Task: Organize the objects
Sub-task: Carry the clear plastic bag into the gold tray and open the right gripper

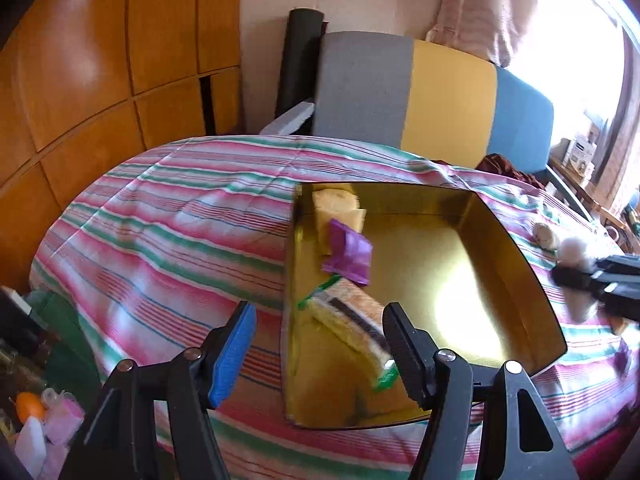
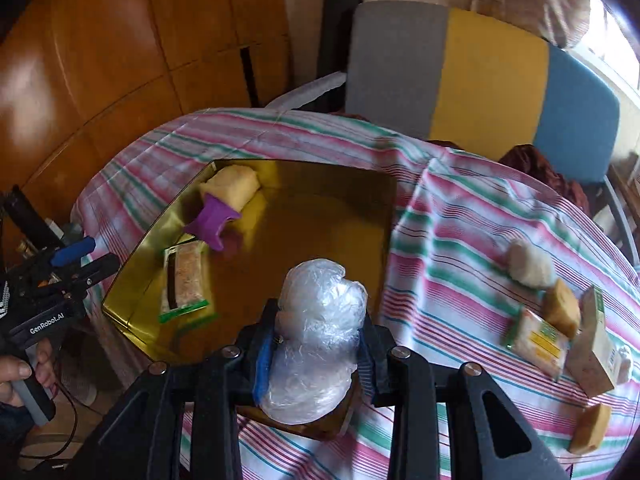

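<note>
A gold tray [image 1: 500, 232] [image 2: 320, 216] lies on the striped tablecloth. It holds a yellow wrapped cake [image 1: 336, 208] [image 2: 236, 186], a purple packet [image 1: 348, 256] [image 2: 218, 220] and a green-edged snack packet [image 1: 348, 312] [image 2: 186, 280]. My left gripper [image 1: 320, 344] [image 2: 80, 264] hovers open over the tray's near left corner, above the snack packet, its pads touching nothing. My right gripper [image 2: 316, 352] is shut on a white bundle in clear plastic wrap [image 2: 320, 312], held over the tray's near edge. In the left wrist view the right gripper [image 1: 592, 280] is a blur at the right edge.
On the cloth to the right of the tray lie a white lump [image 2: 528, 264], yellow cakes [image 2: 564, 308], a snack packet [image 2: 538, 340] and a carton [image 2: 596, 344]. A grey, yellow and blue chair [image 2: 480, 72] stands behind the table. Wooden cupboards [image 1: 100, 80] fill the left side.
</note>
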`<control>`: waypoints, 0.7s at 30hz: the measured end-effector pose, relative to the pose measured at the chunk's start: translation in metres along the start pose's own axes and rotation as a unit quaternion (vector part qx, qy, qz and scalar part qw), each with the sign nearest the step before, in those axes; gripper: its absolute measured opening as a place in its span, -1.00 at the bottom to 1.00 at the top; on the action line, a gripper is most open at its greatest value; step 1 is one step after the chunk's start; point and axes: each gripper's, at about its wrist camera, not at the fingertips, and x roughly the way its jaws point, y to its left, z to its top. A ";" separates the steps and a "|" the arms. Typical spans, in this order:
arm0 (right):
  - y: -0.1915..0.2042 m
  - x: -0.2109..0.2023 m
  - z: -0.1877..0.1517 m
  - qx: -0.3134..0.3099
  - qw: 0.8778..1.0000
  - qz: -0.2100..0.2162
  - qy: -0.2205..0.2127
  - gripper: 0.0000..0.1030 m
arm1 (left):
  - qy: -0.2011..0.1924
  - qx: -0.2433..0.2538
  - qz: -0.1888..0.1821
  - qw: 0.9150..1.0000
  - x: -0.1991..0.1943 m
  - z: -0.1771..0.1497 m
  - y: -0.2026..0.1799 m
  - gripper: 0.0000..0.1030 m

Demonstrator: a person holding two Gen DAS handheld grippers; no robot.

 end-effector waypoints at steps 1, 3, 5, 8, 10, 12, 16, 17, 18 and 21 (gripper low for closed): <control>0.009 0.011 0.001 -0.006 1.000 0.003 0.011 -0.33 | -0.001 -0.004 0.006 1.000 -0.002 0.000 0.006 0.30; 0.022 0.038 0.003 -0.005 0.999 0.007 0.039 -0.33 | -0.001 -0.013 0.016 1.000 -0.003 -0.001 0.016 0.33; 0.034 0.065 0.003 -0.004 0.998 0.010 0.065 -0.32 | 0.002 -0.021 0.022 1.000 -0.003 -0.002 0.025 0.33; 0.052 0.097 0.000 -0.009 0.995 0.013 0.103 -0.31 | 0.007 -0.033 0.029 0.999 -0.001 -0.005 0.037 0.34; 0.065 0.108 -0.001 -0.006 0.993 0.036 0.116 -0.29 | 0.012 -0.039 0.029 0.999 0.002 -0.008 0.040 0.34; 0.078 0.111 -0.003 -0.010 0.991 0.065 0.114 -0.17 | 0.014 -0.038 0.028 0.999 0.003 -0.009 0.040 0.34; 0.099 0.111 -0.007 -0.021 0.984 0.131 0.119 -0.07 | 0.015 -0.035 0.023 0.999 0.004 -0.011 0.038 0.34; 0.103 0.109 -0.008 -0.026 0.985 0.129 0.115 -0.07 | 0.015 -0.035 0.023 0.999 0.003 -0.011 0.039 0.34; 0.105 0.108 -0.009 -0.030 0.986 0.125 0.109 -0.07 | 0.014 -0.035 0.023 0.999 0.003 -0.011 0.039 0.34; 0.104 0.101 -0.010 -0.027 0.988 0.121 0.096 -0.05 | 0.009 -0.033 0.026 0.999 0.001 -0.010 0.038 0.37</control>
